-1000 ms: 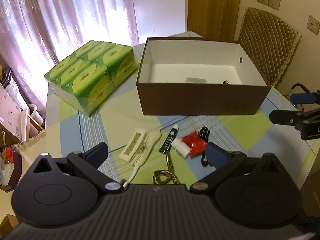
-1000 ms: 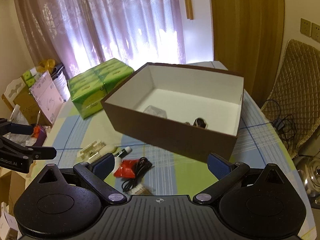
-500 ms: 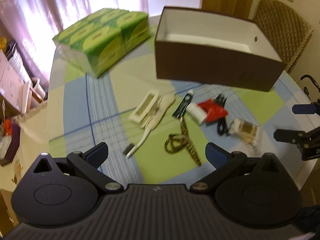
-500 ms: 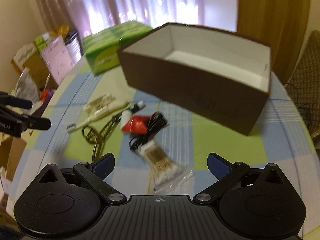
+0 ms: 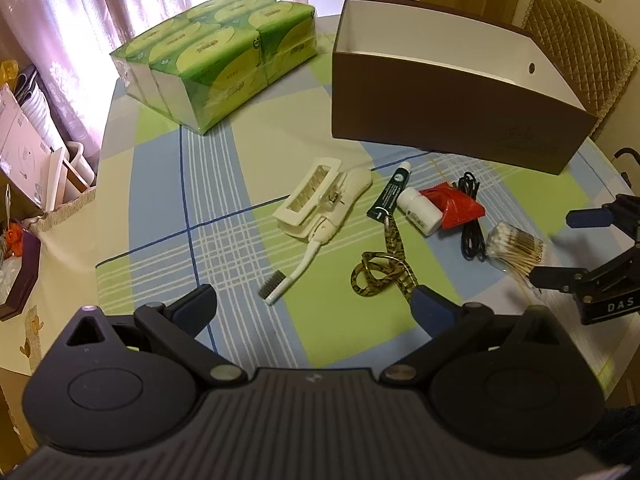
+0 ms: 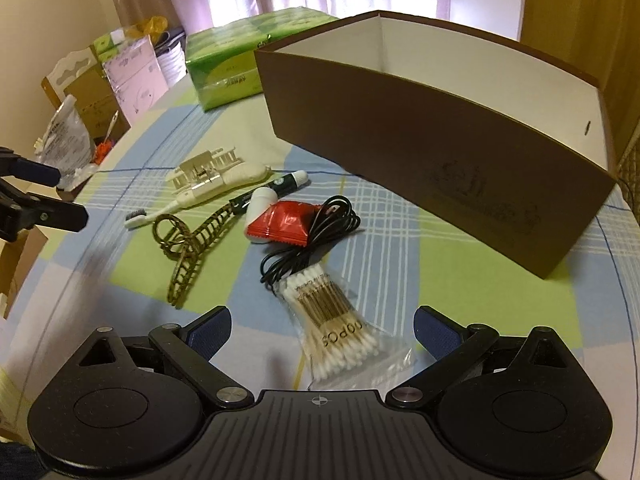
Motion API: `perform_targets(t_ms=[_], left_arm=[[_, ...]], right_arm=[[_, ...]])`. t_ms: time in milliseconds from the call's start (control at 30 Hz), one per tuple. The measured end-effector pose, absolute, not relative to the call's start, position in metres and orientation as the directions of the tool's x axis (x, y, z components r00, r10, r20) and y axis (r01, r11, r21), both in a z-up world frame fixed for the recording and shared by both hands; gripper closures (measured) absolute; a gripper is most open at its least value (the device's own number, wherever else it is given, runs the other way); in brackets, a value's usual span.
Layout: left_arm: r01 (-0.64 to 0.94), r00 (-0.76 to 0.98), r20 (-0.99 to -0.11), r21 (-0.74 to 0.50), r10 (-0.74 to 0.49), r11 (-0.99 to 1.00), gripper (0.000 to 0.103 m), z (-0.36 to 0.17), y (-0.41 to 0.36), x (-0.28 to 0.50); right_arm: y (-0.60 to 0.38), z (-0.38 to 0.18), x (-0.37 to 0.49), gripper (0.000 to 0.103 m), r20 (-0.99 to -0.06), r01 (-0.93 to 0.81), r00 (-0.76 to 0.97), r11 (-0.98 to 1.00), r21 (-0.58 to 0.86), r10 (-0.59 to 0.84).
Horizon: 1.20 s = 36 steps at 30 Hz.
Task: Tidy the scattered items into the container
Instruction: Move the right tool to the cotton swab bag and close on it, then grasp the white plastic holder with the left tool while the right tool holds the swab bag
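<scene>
We hold both grippers low over a table covered with a checked cloth (image 5: 224, 184) in green, blue and cream. Our left gripper (image 5: 316, 306) has its jaws spread wide and grips nothing; the head of the toothbrush (image 5: 320, 236) lies on the cloth between its blue fingertips. Our right gripper (image 6: 322, 326) is just as wide open and empty, with the bag of cotton swabs (image 6: 332, 328) lying between its fingertips, right in front of it.

The brown box (image 5: 448, 108) with the white inside stands at the far side of the table, open at the top; from these low views we cannot tell what lies in it. All the loose items rest on the cloth in front of it: the cream hair clip (image 5: 308, 196) touching the toothbrush handle, the dark green tube (image 5: 390, 196), the small white bottle (image 5: 418, 212) just beside the tube, the red packet (image 5: 456, 208) against the bottle, the black cable (image 5: 470, 224) coiled partly under the packet, and the patterned brown strap (image 5: 384, 272) looped in front of the tube. The swab bag sits at the near end of the cable.

A green pack of tissues (image 5: 216, 56) stands beside the box, well apart from the loose items
</scene>
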State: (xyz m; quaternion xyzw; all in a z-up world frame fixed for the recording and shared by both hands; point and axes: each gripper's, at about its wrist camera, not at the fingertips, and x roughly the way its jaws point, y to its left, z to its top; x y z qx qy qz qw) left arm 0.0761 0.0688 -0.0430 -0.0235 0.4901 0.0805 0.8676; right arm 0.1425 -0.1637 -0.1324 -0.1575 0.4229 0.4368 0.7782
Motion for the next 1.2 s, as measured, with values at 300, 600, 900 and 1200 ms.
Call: perform_targets(t_ms=[300,600,900,1200], left_arm=[[-0.171,0.484,-0.868,0.025,0.107,0.985,0.002,-0.054,0.075,0.085],[-0.149,0.486,-0.869,0.018,0.089,0.989,0.005,-0.062,0.079,0.094],[-0.024,0.518,-0.855,-0.003,0.010,1.000,0.007,-0.069,0.094,0.126],[0.090,0.486,-0.867,-0.076,-0.110,0.993,0.017,-0.094,0.126,0.179]], right_arm=[[-0.143,-0.151,0.151,0.023,-0.819,-0.868,0.223,0.489,0.080,0.529],[-0.146,-0.163,0.162,0.072,-0.845,-0.868,0.200,0.489,0.081,0.495],[-0.183,-0.159,0.191,0.072,-0.854,-0.781,0.261,0.618,0.087,0.449],[-0.194,-0.158,0.205,0.072,-0.853,-0.717,0.317,0.694,0.071,0.415]])
